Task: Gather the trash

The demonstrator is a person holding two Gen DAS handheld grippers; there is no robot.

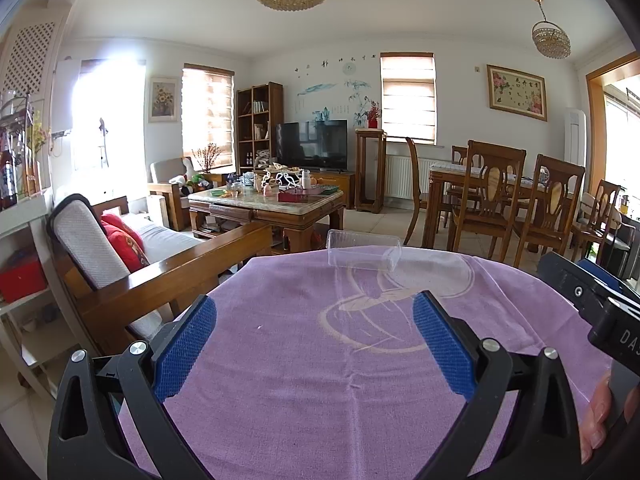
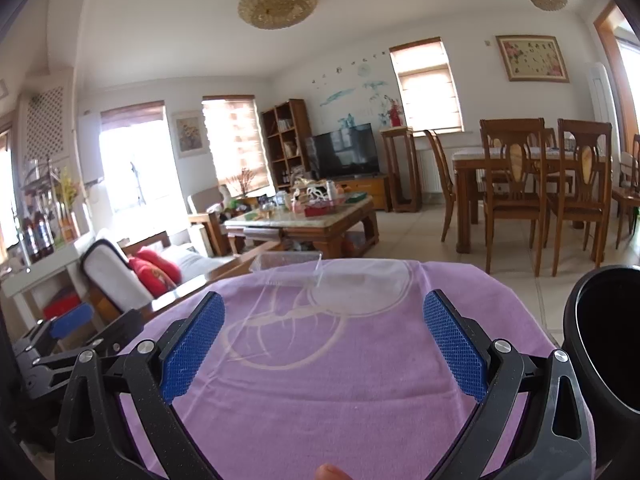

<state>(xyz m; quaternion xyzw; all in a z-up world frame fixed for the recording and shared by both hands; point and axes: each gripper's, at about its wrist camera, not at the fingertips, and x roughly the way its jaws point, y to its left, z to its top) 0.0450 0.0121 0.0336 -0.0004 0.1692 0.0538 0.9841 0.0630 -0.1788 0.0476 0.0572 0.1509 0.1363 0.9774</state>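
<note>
Left gripper and right gripper both spread wide, grasping nothing, above purple tablecloth. Clear plastic box at table's far edge, centre. Black bin off right edge.

Place: home living room | Signs – sofa, television, coffee table, dining table – wooden chairs

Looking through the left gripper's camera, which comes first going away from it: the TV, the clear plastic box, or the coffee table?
Going away from the left gripper, whose jaws stand open:
1. Clear plastic box, at the far edge of the purple cloth, slightly right of centre.
2. Coffee table, on the floor beyond the cloth, left of centre.
3. TV, against the back wall, behind the coffee table.
</note>
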